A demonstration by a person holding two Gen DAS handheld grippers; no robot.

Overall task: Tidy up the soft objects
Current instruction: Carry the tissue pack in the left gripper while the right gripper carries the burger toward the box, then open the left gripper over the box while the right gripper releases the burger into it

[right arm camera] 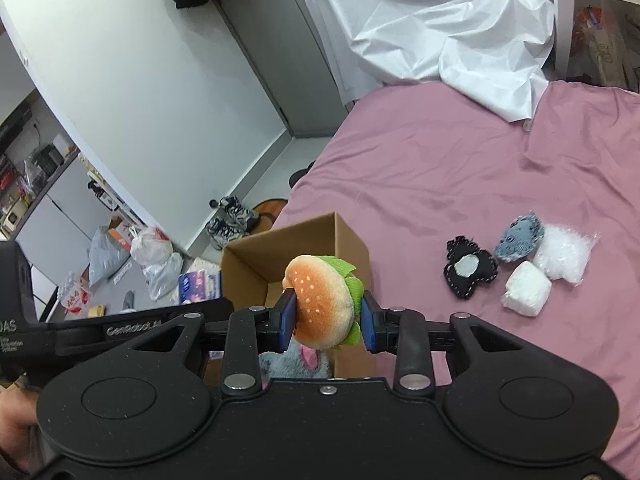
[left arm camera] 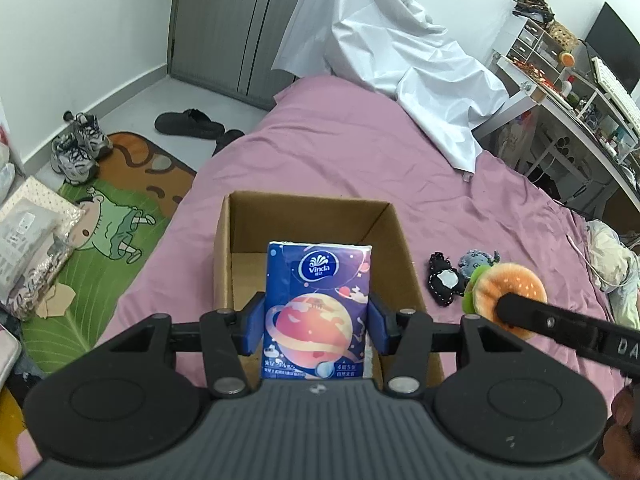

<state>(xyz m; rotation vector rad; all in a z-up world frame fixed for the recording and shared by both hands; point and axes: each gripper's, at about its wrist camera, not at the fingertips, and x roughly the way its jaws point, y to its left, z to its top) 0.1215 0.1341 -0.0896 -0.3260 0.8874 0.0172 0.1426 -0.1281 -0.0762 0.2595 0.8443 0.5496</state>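
My left gripper is shut on a blue Vinda tissue pack and holds it over the open cardboard box on the pink bed. My right gripper is shut on a plush hamburger and holds it above the box's right side. The hamburger also shows in the left wrist view. A grey and pink plush lies in the box. On the bed to the right lie a black soft piece, a denim plush, a white soft block and a bag of white stuffing.
A white sheet is draped over the bed's far end. Left of the bed the floor holds a cartoon mat, sneakers, slippers and bags. A cluttered desk stands at the right.
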